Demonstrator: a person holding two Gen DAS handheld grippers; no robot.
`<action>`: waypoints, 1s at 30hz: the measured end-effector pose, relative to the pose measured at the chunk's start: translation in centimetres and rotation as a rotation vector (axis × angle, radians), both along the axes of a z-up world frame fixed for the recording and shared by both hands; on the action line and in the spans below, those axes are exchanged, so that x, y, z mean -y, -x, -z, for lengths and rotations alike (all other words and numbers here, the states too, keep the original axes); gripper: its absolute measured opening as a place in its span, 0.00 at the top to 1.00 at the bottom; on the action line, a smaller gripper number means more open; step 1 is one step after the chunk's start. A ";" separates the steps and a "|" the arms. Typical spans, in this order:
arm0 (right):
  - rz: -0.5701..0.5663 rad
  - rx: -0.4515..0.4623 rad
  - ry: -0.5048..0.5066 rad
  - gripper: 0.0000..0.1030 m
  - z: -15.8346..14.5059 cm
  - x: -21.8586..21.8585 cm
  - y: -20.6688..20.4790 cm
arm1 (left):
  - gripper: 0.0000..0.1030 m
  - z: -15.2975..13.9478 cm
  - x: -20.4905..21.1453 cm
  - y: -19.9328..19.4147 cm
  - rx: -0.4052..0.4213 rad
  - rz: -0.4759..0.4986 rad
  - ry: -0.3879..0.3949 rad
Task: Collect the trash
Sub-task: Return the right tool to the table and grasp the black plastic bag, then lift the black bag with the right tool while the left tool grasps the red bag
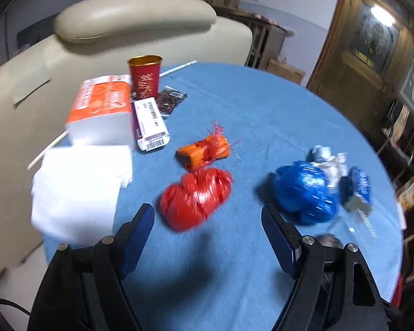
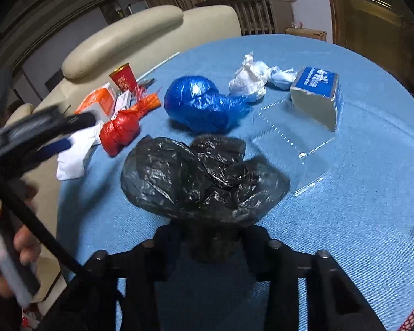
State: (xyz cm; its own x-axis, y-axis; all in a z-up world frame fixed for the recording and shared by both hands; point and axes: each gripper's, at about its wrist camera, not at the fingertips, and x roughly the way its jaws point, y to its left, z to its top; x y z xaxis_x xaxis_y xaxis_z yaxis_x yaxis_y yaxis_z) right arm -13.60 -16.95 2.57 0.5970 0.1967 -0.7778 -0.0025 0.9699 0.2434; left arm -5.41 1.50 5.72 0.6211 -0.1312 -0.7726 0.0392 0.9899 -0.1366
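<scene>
My left gripper (image 1: 207,218) is open and empty, hovering just short of a red tied bag (image 1: 197,197) on the blue tablecloth (image 1: 262,110). An orange wrapped packet (image 1: 204,151) lies behind the bag. A blue tied bag (image 1: 303,193), crumpled white paper (image 1: 331,162) and a blue box (image 1: 358,190) lie to the right. My right gripper (image 2: 212,234) is shut on the black trash bag (image 2: 204,176), which spreads on the cloth. Beyond it I see the blue bag (image 2: 201,104), the red bag (image 2: 120,132), the white paper (image 2: 251,80), the blue box (image 2: 317,93) and a clear plastic tray (image 2: 289,135).
A red cup (image 1: 145,75), an orange tissue pack (image 1: 102,107), a white labelled box (image 1: 150,122), a dark wrapper (image 1: 171,98) and white tissues (image 1: 77,182) sit at the table's left. A beige chair (image 1: 110,35) stands behind. My left gripper (image 2: 55,135) shows at left in the right wrist view.
</scene>
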 end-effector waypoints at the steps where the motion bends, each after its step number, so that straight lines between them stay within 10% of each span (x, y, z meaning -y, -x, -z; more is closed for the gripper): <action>1: 0.004 -0.001 -0.001 0.62 0.1 0.1 0.1 | 0.22 0.5 0.1 -0.8 -0.006 0.006 -0.018; 9: 0.049 -0.014 0.027 0.65 -0.1 0.4 0.6 | 0.22 3.3 0.0 -3.7 -0.051 0.084 -0.031; 13: 0.061 -0.032 0.066 0.65 -0.4 -0.2 0.7 | 0.41 4.7 -0.1 -4.5 -0.097 0.106 0.006; 30: 0.166 -0.036 0.089 0.65 -1.6 -1.2 2.3 | 0.50 2.5 -0.9 -0.3 -0.038 0.182 0.075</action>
